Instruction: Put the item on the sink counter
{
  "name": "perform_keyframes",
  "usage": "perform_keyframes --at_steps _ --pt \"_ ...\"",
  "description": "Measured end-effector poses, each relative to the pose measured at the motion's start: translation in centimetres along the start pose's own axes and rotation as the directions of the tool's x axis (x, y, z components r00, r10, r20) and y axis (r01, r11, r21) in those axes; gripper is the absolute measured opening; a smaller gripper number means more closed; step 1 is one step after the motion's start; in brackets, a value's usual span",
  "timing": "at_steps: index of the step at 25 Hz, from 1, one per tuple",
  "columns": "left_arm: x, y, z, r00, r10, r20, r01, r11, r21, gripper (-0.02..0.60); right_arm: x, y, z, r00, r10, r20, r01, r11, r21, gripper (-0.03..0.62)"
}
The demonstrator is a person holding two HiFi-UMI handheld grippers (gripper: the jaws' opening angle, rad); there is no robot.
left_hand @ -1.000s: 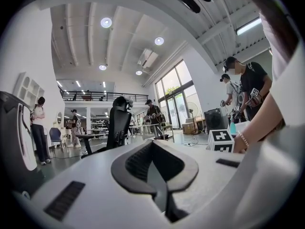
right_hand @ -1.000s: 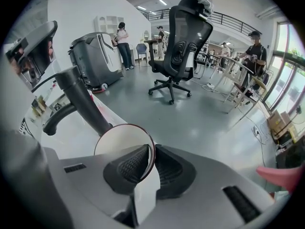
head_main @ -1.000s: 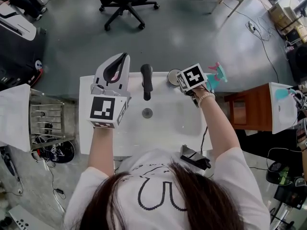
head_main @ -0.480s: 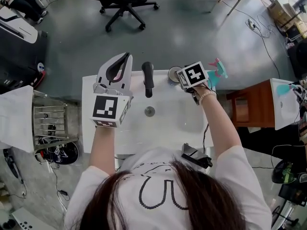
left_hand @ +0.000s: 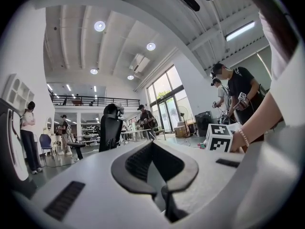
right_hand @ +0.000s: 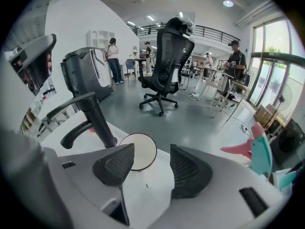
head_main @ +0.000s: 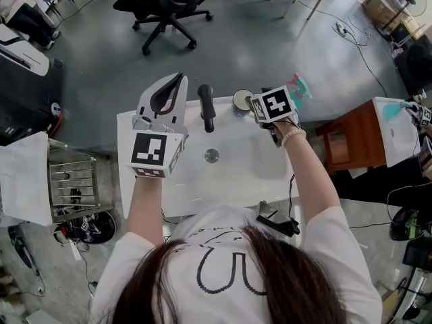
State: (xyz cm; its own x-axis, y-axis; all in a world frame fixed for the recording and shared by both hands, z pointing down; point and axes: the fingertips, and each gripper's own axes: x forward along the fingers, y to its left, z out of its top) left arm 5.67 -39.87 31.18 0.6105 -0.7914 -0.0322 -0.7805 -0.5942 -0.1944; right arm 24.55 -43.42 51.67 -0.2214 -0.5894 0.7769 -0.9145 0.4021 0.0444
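A small round item with a pale top and dark rim (head_main: 240,101) stands on the back of the white sink counter (head_main: 135,181), just right of the black faucet (head_main: 206,106). My right gripper (head_main: 252,104) is right beside it, its jaws opening. In the right gripper view the item (right_hand: 141,150) sits beyond the left jaw, and only bare counter lies between the pads. My left gripper (head_main: 177,79) hovers over the counter's back left, shut with nothing in it; its tips meet (left_hand: 152,144).
A teal and pink spray bottle (head_main: 301,90) stands at the counter's right back corner. The basin has a drain (head_main: 212,155). A metal rack (head_main: 74,184) is at the left, a wooden cabinet (head_main: 344,144) at the right, an office chair (head_main: 162,5) beyond.
The right gripper's jaws have come apart and the round item now stands free on the counter. The left gripper has stayed where it was.
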Motion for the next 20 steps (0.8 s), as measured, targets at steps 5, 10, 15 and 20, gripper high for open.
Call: perform_keyframes --at_steps 5,10,15,20 --pt "-1.1 -0.8 1.3 0.999 -0.037 0.031 0.037 0.999 0.006 0.009 -3.3 0.0 0.3 0.996 -0.065 0.066 0.062 0.997 0.050 0.236" --pt "-2.4 -1.5 2.2 0.995 -0.078 0.058 0.077 0.997 0.005 0.009 -6.9 1.0 0.4 0.983 -0.118 0.138 0.107 0.991 0.084 0.166" --pt "-3.8 -2.1 2.9 0.991 -0.108 0.081 0.108 0.994 0.002 0.009 -10.6 2.7 0.8 0.957 -0.154 0.247 0.123 0.983 0.137 0.110" --pt "-5.5 -2.2 3.5 0.986 -0.132 0.099 0.133 0.991 -0.002 0.009 -14.6 4.4 1.3 0.911 -0.215 0.351 0.154 0.969 0.194 0.043"
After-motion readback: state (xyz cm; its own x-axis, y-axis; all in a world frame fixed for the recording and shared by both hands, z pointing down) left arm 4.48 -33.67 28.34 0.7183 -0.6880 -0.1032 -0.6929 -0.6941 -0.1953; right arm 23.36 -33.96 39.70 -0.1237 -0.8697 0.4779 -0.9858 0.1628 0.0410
